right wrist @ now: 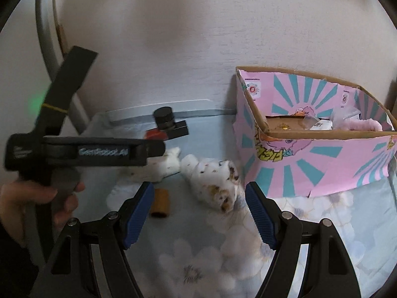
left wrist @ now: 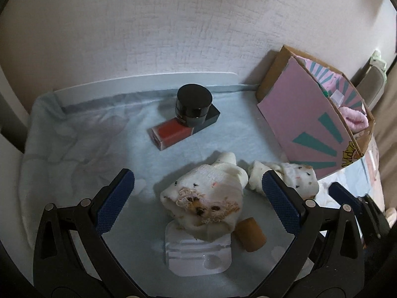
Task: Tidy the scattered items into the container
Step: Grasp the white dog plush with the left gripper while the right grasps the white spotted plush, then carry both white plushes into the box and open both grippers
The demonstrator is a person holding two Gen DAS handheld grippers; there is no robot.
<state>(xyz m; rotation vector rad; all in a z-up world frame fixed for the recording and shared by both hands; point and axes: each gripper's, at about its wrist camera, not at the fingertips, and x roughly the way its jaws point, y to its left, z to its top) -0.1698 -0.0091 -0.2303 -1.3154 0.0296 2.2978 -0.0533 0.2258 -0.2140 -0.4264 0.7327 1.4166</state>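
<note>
Cream socks, speckled, two of them: near sock [left wrist: 206, 198] sits bunched between the wide-spread fingers of the left gripper [left wrist: 198, 203], nothing held. Far sock [right wrist: 213, 181] lies between the wide-spread fingers of the right gripper [right wrist: 198, 213], also holding nothing, just beside the pink box [right wrist: 310, 154].

Near sock rests partly on a clear plastic tray [left wrist: 198, 255]; brown cork-like cylinder [left wrist: 250, 234] touching or just beside it. Black jar [left wrist: 194, 105] sits on a red and black tube [left wrist: 173, 130], well apart, toward the wall. Box already holds pink cloth and small packets.

Risks, as judged:
- Closing on the near sock could drag the tray or knock the cylinder, since both crowd it.
- Soft fabric may pinch only a fold and slip out on the lift.
- Both grippers work close together; collision likely if they move at once.
</note>
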